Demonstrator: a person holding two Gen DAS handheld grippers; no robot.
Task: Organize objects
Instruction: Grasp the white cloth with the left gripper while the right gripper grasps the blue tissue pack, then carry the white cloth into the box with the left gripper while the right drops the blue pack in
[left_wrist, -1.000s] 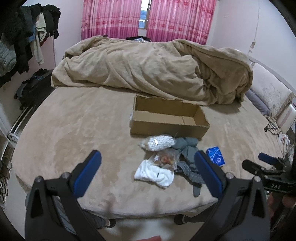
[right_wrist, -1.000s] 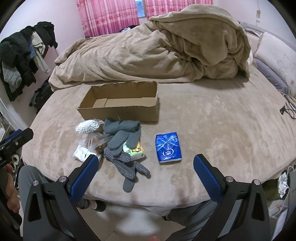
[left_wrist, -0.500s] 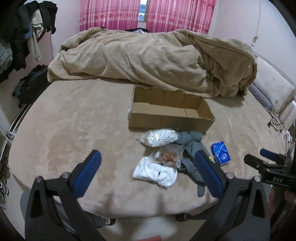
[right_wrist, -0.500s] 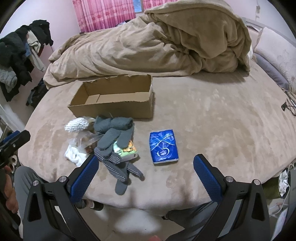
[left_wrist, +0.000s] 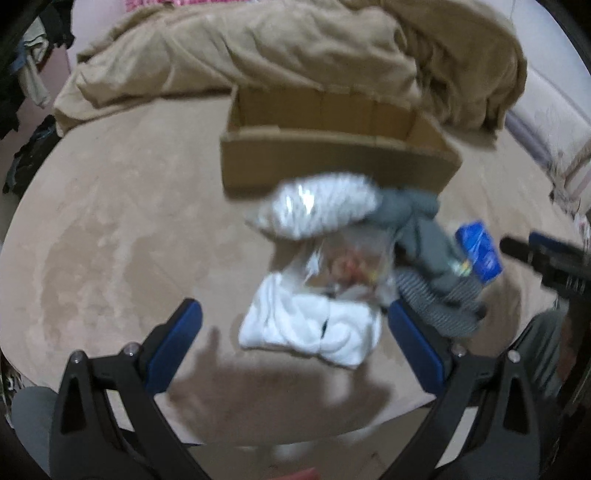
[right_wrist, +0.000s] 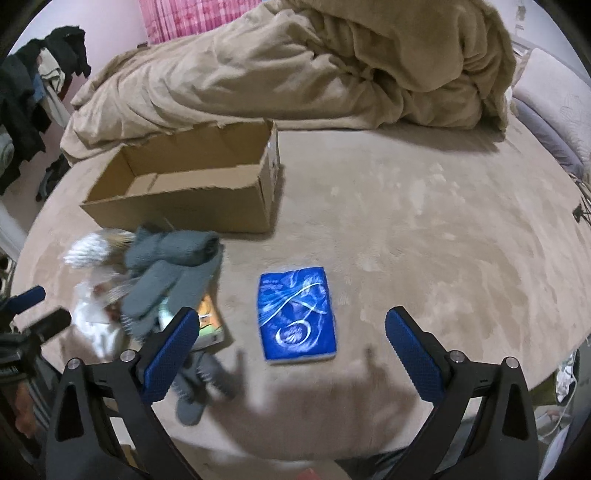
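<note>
Right wrist view: my right gripper (right_wrist: 286, 341), jaws spread wide and empty, hangs over the blue tissue pack (right_wrist: 297, 316) lying flat on the bed (right_wrist: 443, 240); my left gripper (left_wrist: 293, 341), equally parted, frames the white cloth (left_wrist: 310, 328). The cardboard box (right_wrist: 192, 192) behind looks empty. Sorting seems barely begun; next I must lower and close.
</note>
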